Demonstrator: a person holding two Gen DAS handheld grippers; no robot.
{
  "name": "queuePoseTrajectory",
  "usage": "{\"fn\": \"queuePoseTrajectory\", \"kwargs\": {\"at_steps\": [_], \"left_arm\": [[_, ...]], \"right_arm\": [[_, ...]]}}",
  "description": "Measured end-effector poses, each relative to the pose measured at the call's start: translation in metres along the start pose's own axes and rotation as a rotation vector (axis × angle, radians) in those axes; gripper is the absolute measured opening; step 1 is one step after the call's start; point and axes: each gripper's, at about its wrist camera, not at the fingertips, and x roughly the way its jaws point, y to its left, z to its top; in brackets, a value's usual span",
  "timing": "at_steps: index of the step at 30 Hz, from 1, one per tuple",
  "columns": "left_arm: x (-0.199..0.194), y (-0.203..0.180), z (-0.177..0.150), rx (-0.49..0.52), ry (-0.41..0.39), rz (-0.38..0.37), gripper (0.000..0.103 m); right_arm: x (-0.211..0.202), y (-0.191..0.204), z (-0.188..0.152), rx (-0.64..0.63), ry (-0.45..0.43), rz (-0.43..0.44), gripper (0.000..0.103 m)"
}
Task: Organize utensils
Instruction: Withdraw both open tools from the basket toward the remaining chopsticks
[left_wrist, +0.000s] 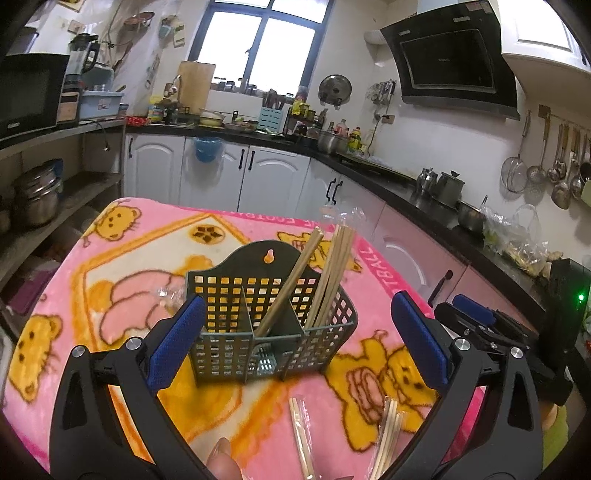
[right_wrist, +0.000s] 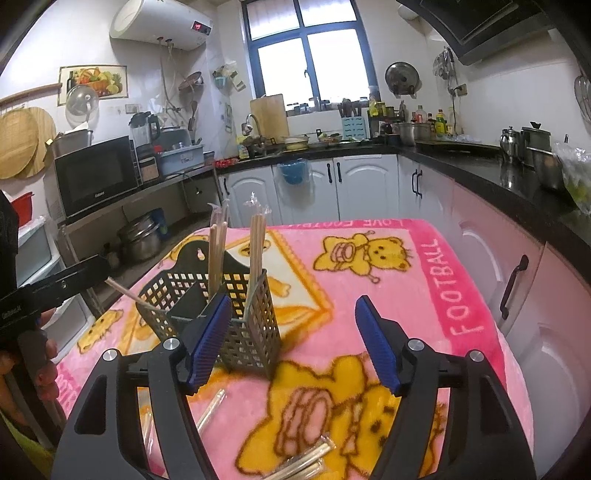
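A dark green perforated utensil holder (left_wrist: 273, 325) stands on the pink bear-print blanket (left_wrist: 122, 258). Wooden chopsticks (left_wrist: 332, 273) stand in its middle and right compartments. My left gripper (left_wrist: 299, 328) is open and empty, its blue pads either side of the holder's front. Wrapped chopstick packets (left_wrist: 303, 439) lie on the blanket near it. In the right wrist view the holder (right_wrist: 221, 314) stands left of center with chopsticks (right_wrist: 256, 251) upright in it. My right gripper (right_wrist: 291, 339) is open and empty, to the holder's right. More packets (right_wrist: 303, 461) lie below it.
The blanket covers a small table; its far edge (right_wrist: 332, 221) faces white kitchen cabinets (right_wrist: 362, 184). A black counter (right_wrist: 517, 173) with pots runs along the right. Shelves with a microwave (right_wrist: 96, 173) and pots stand at left. The left gripper's body (right_wrist: 55, 288) shows at left.
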Motion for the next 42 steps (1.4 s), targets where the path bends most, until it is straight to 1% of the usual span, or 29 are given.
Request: {"fn": "queuePoseTrajectory", "kwargs": {"at_steps": [12, 22, 32, 38, 42], "left_arm": [[0.000, -0.006, -0.015, 0.000, 0.035, 0.013, 0.092], [0.008, -0.015, -0.029, 0.014, 0.081, 0.010, 0.092], [0.011, -0.020, -0.039, 0.022, 0.107, 0.006, 0.092], [0.016, -0.021, -0.046, 0.029, 0.134, 0.001, 0.092], [0.023, -0.022, -0.052, 0.021, 0.165, -0.005, 0.092]], "right_arm": [[-0.008, -0.008, -0.017, 0.005, 0.026, 0.005, 0.067], [-0.016, -0.026, -0.028, 0.032, 0.040, -0.030, 0.067], [-0.027, -0.043, -0.039, 0.064, 0.052, -0.073, 0.067], [-0.027, -0.052, -0.046, 0.075, 0.074, -0.089, 0.067], [-0.026, -0.055, -0.053, 0.074, 0.098, -0.093, 0.067]]}}
